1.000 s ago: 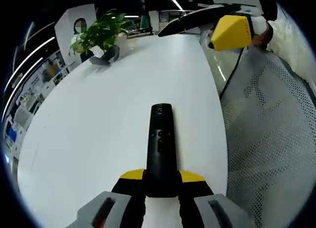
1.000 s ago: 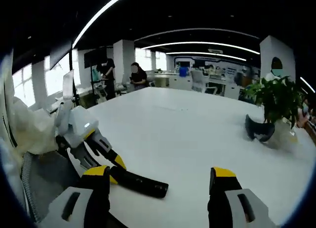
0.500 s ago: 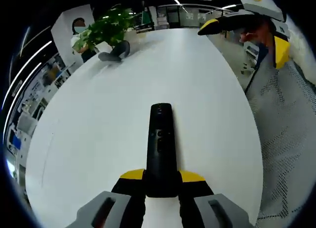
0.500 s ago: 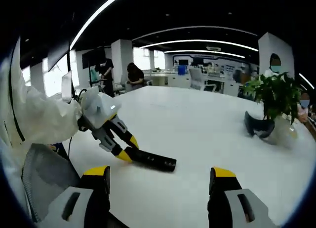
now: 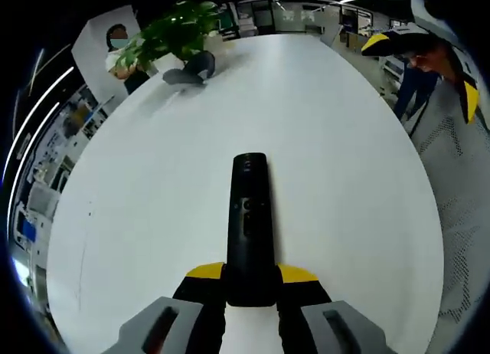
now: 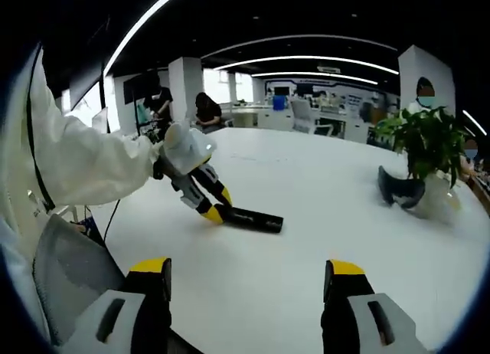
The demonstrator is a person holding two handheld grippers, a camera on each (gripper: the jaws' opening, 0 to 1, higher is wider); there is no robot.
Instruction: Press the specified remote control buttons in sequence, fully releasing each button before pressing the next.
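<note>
The remote control [image 5: 250,227] is black against the plain white table [image 5: 153,185]. Both the left gripper [image 5: 250,281] and the right gripper [image 6: 245,281] are grey with yellow tips. Beyond the remote stands a green potted plant [image 6: 429,143]; the sleeve [image 6: 76,166] is white.

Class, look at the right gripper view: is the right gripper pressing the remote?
No: the right gripper hangs open, apart from the remote.
</note>
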